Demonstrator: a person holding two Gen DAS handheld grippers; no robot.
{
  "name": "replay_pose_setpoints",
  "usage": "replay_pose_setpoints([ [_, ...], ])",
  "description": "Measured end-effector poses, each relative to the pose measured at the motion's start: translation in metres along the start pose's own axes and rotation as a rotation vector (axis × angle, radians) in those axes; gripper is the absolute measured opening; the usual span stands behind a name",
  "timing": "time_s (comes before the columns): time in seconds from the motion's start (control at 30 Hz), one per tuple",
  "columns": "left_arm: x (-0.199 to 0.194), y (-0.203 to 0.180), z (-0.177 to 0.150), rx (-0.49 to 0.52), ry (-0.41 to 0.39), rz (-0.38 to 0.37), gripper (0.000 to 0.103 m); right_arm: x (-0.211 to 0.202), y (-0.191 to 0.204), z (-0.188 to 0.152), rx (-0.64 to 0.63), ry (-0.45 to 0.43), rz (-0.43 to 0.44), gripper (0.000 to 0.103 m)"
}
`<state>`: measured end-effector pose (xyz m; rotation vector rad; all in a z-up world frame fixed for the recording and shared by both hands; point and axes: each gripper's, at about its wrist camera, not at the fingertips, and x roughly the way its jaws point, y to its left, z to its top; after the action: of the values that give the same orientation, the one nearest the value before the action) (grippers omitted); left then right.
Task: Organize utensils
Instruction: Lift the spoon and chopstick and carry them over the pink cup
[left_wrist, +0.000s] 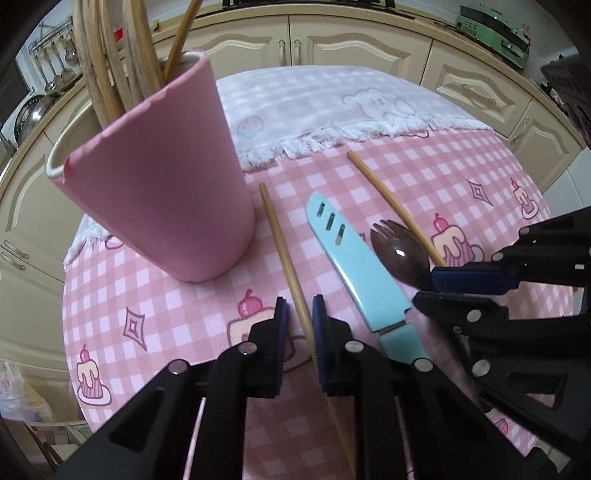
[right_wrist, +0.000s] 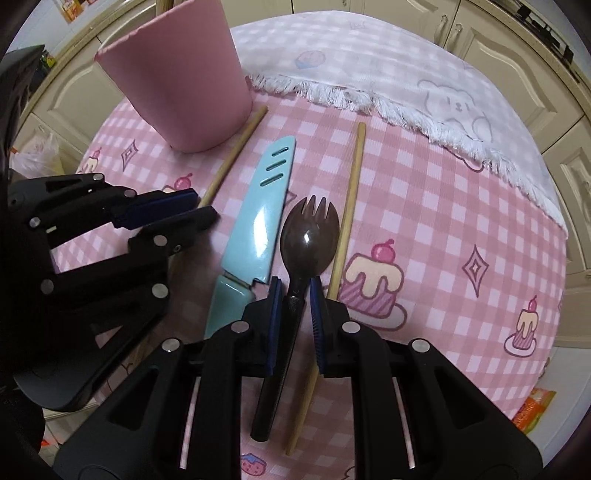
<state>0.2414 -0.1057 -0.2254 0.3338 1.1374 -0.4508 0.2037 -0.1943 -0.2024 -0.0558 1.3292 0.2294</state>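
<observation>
On the pink checked desk (right_wrist: 424, 192), four utensils lie side by side near a pink cup (left_wrist: 162, 192) already holding wooden sticks. The left tool (left_wrist: 300, 314) straddles the left chopstick (left_wrist: 284, 258), jaws parted and not yet clenched, while the right tool (right_wrist: 295, 295) brackets the brown spork (right_wrist: 309, 232) at its neck, barely apart. The sheathed blue knife (right_wrist: 264, 210) and second chopstick (right_wrist: 351, 199) lie untouched, likely next for the cup.
</observation>
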Motion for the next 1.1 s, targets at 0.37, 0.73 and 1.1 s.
replay_pose_setpoints([
  [0.37, -0.011, 0.012, -0.027, -0.037, -0.038, -0.049, 0.005, -0.005, -0.015, -0.011, 0.068, -0.094, 0.14, 0.012],
  [0.73, -0.061, 0.025, -0.058, -0.095, -0.187, -0.097, 0.005, -0.041, -0.041, -0.026, 0.157, -0.296, 0.317, 0.012],
  [1.1, -0.138, 0.03, -0.063, -0.144, -0.504, -0.13, 0.005, -0.091, -0.044, -0.033, 0.147, -0.554, 0.39, 0.012],
])
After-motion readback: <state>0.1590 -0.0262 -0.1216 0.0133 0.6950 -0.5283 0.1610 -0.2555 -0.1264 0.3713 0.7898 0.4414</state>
